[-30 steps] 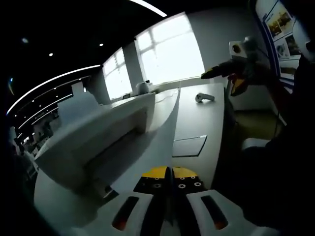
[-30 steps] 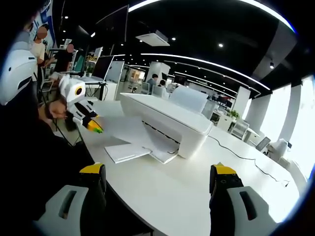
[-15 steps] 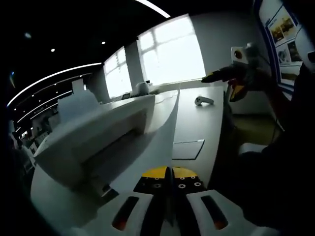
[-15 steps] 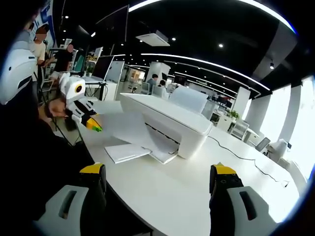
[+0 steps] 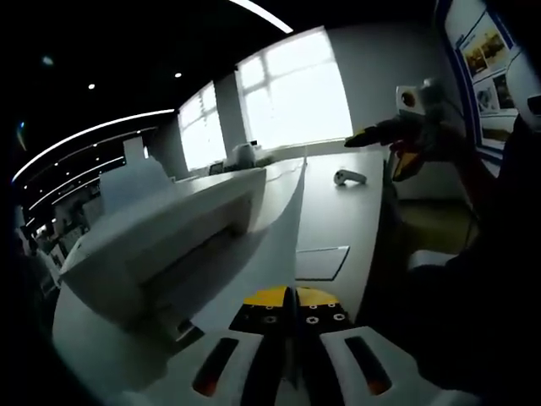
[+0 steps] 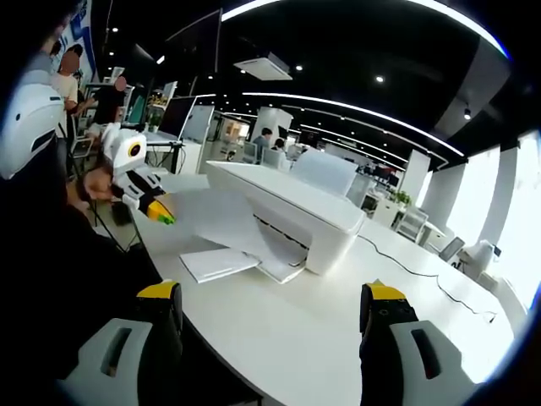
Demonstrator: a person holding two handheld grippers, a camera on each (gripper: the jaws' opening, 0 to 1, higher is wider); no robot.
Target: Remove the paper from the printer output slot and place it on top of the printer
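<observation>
No legible writing. Left tongs [image 6: 161,216] pinch paper [image 6: 215,222] near printer [image 6: 287,211]; right tongs [image 6: 275,317] spread above counter [image 6: 338,338] edge.

Left gripper view looks along the white boxy printer [image 5: 161,245] from close; right gripper view faces its front from farther off across the white desk [image 6: 338,338].

white printer [image 6: 287,211], white paper [image 6: 207,222], white table [image 6: 338,338], my grippers [image 6: 269,317] white w/ black jaws n yellow tips, ceiling black
</observation>
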